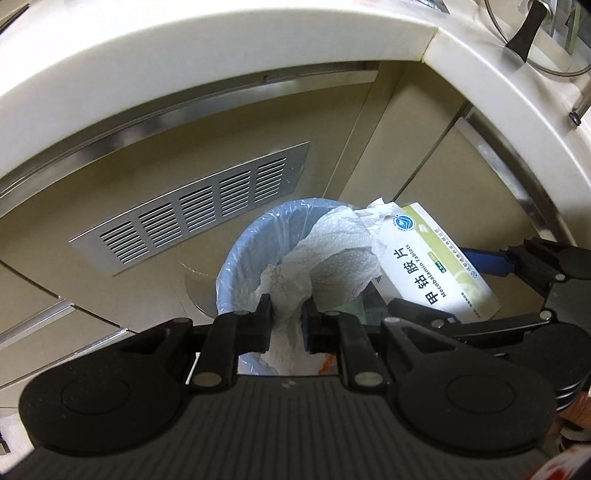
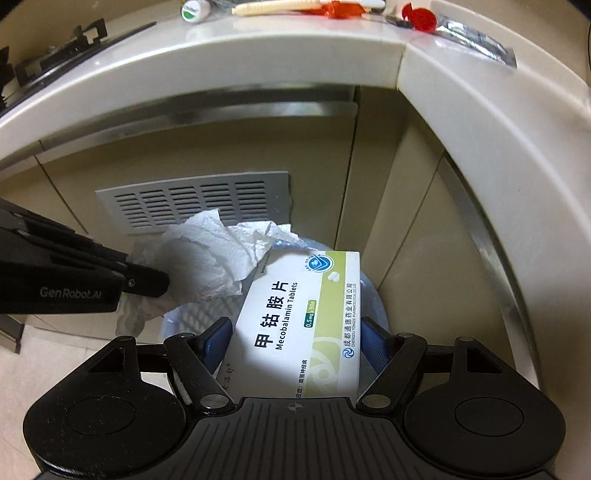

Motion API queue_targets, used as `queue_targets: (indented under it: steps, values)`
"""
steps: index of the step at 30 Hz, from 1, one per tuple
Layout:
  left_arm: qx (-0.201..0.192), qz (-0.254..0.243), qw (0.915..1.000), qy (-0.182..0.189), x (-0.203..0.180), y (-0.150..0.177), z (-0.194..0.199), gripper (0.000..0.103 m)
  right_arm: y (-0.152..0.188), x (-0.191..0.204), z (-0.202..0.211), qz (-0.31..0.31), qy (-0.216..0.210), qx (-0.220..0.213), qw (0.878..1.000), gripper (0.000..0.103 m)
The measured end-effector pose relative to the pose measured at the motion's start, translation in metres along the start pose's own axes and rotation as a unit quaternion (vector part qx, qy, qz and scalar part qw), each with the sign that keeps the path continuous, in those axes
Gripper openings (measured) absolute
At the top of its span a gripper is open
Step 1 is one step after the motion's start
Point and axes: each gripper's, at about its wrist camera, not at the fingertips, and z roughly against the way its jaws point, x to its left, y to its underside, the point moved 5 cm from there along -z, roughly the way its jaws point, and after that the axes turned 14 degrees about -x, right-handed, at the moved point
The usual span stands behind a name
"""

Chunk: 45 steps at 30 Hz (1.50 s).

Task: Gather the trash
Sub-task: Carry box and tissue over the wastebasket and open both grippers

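My left gripper (image 1: 286, 317) is shut on a crumpled white paper towel (image 1: 332, 251), held just above the mouth of a small bin lined with a pale blue bag (image 1: 240, 258). My right gripper (image 2: 291, 339) is shut on a white and green medicine box (image 2: 295, 325) marked Mecobalamin Tablets, its blue pads pressing both long edges. The box hangs over the same bin (image 2: 373, 295), to the right of the towel (image 2: 214, 258). Each gripper shows in the other's view: the right one (image 1: 480, 288) at the right, the left one (image 2: 147, 280) at the left.
The bin stands on the floor in the corner of beige cabinets under a cream countertop (image 1: 221, 48). A metal vent grille (image 1: 195, 206) is set in the cabinet door behind it. On the countertop lie small items, a red piece (image 2: 417, 16) and a foil packet (image 2: 476, 38).
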Motion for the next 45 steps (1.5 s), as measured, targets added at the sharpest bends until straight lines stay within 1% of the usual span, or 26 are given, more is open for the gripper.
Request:
queue_targets:
  steps: [9,18,21,22,23,25,26,37,45]
  values:
    - [0.013,-0.003,0.9999,-0.002,0.001,-0.001,-0.023,0.014,0.007,-0.001,-0.016,0.003,0.002,0.015,1.0,0.073]
    - [0.021,0.005,0.9998,-0.002,0.003,-0.001,-0.033,0.014,0.009,-0.005,-0.025,0.003,0.007,0.024,1.0,0.073]
    - [0.021,0.005,0.9998,0.001,0.003,-0.002,-0.036,0.017,0.009,-0.007,-0.028,0.003,0.008,0.026,1.0,0.073]
    - [0.019,0.005,0.9998,0.001,0.003,-0.003,-0.036,0.02,0.01,-0.007,-0.029,0.003,0.008,0.026,1.0,0.073]
    - [0.018,0.006,0.9998,0.001,0.003,-0.003,-0.037,0.03,0.009,-0.007,-0.029,0.004,0.008,0.026,1.0,0.073]
    - [0.015,0.01,0.9998,0.002,0.005,-0.004,-0.037,0.044,0.009,-0.007,-0.033,0.003,0.009,0.027,1.0,0.073]
    - [0.014,0.013,0.9998,0.002,0.006,-0.004,-0.037,0.045,0.01,-0.006,-0.033,0.002,0.01,0.028,1.0,0.074]
    - [0.012,0.037,0.999,-0.02,0.027,0.002,-0.018,0.045,0.006,-0.006,-0.032,0.001,0.007,0.024,1.0,0.074]
    - [0.001,0.044,0.9987,-0.027,0.03,0.004,-0.002,0.045,0.001,0.001,-0.033,0.004,-0.004,0.013,1.0,0.074]
